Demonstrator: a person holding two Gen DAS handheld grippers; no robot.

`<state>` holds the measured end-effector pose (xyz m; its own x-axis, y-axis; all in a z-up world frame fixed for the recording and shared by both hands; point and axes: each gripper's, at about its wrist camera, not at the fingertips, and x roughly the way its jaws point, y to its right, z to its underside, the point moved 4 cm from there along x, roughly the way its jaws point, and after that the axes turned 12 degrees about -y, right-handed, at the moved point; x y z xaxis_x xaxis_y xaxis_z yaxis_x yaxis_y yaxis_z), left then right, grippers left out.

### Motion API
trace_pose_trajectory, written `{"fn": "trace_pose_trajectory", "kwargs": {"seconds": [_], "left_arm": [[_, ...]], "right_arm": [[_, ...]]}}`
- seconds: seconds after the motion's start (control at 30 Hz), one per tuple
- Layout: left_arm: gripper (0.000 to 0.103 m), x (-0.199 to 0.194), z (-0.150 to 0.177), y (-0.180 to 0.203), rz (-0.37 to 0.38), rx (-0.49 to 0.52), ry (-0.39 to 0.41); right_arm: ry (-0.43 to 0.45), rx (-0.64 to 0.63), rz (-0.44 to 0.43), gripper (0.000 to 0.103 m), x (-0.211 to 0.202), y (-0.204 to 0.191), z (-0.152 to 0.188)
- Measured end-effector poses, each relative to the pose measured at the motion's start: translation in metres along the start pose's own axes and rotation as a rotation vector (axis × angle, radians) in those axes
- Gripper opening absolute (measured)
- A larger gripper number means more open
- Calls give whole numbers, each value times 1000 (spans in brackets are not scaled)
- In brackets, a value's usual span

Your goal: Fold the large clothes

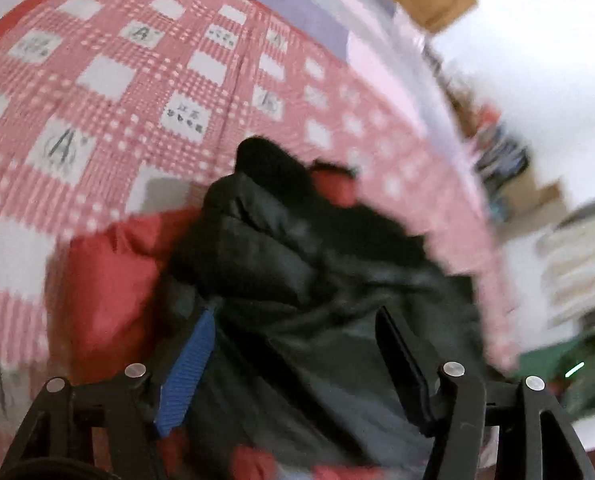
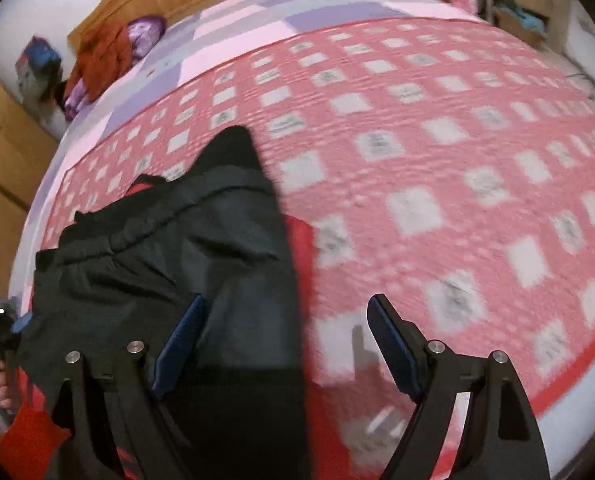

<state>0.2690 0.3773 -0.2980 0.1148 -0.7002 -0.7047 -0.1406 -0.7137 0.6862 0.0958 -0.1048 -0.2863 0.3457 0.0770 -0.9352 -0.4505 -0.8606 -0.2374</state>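
A big black puffy jacket (image 1: 297,264) with a red lining (image 1: 105,280) lies bunched up on the bed, on top of a pink and white checked blanket (image 1: 109,80). In the right view the same jacket (image 2: 169,256) sits at the left side of the blanket (image 2: 437,184), with lots of bare blanket to its right. The left tool (image 1: 297,364) is spread wide and holds nothing; it hangs right over the dark cloth, with one blue-padded finger (image 1: 189,372) on the left and a black finger on the other side. The right tool (image 2: 285,348) is also spread wide and empty, and the jacket's straight right edge runs down between its two fingers. Both pictures are blurry, so I cannot tell if any finger touches the cloth. The step now looks like picking a good spot to grab, so the jacket can be spread out flat. To do it well, each tool should reach for an outer edge or corner, not the fat lump in the middle. The puffy cloth is thick and slippery, so the fingers should go deep over the edge before they squeeze. Then the two tools should pull gently apart toward the bare blanket, so the jacket lies smooth and no red lining stays tucked under.
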Motion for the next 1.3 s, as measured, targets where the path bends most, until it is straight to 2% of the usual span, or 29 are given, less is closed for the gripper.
{"fn": "trace_pose_trajectory", "kwargs": {"seconds": [0.03, 0.1, 0.13, 0.17, 0.2, 0.23, 0.3, 0.37, 0.4, 0.57, 0.7, 0.73, 0.8, 0.83, 0.9, 0.97, 1.03, 1.1, 1.2, 1.3], "left_arm": [[72, -9, 8, 5, -56, 26, 23], [75, -17, 31, 9, -267, 75, 42], [75, -16, 40, 8, -330, 74, 29], [75, -10, 57, -2, -442, 46, -20], [75, -7, 71, -9, -499, 23, -56], [75, -9, 83, -12, -511, 2, -59], [75, -25, 101, -12, -531, -51, -30], [75, -37, 113, -6, -556, -78, -11], [75, -43, 120, 6, -570, -57, 1], [75, -34, 126, 58, -594, 114, 32], [76, -1, 119, 64, -595, 155, -6], [84, 3, 122, 59, -587, 154, -1], [94, 7, 128, 48, -575, 163, 34], [99, 10, 132, 41, -562, 169, 40], [100, 15, 140, 33, -553, 182, 19], [99, 13, 147, 35, -582, 243, 2], [97, 10, 148, 39, -596, 269, -21], [95, -1, 141, 49, -543, 260, 1], [95, -10, 115, 70, -471, 282, 67], [95, 0, 71, 86, -450, 307, 84]], "right_arm": [[24, -21, 15, 84, -12, 0, 8], [48, -109, 58, 84, -26, -3, 26], [28, -142, 116, 84, -25, 0, 34], [-6, -146, 170, 84, -22, 7, 42], [-30, -114, 179, 84, -21, 19, 47], [-39, -72, 179, 84, -25, 29, 51], [-73, -6, 250, 84, -37, 49, 60], [-71, -14, 233, 84, -57, 56, 75], [-55, -40, 229, 84, -68, 52, 81], [23, -217, 160, 84, -83, -4, 85], [56, -286, 74, 84, -67, -51, 72], [51, -302, 71, 84, -61, -57, 73], [-2, -326, 91, 84, -37, -59, 81], [-72, -330, 118, 84, -12, -48, 94], [-136, -285, 76, 84, 10, -22, 114], [-126, -228, 60, 84, 5, -6, 122], [-61, -248, 113, 84, -12, -11, 121], [19, -287, 134, 84, -28, -28, 108], [141, -339, 99, 84, -45, -72, 64], [129, -388, 62, 84, -29, -115, 13]]}}
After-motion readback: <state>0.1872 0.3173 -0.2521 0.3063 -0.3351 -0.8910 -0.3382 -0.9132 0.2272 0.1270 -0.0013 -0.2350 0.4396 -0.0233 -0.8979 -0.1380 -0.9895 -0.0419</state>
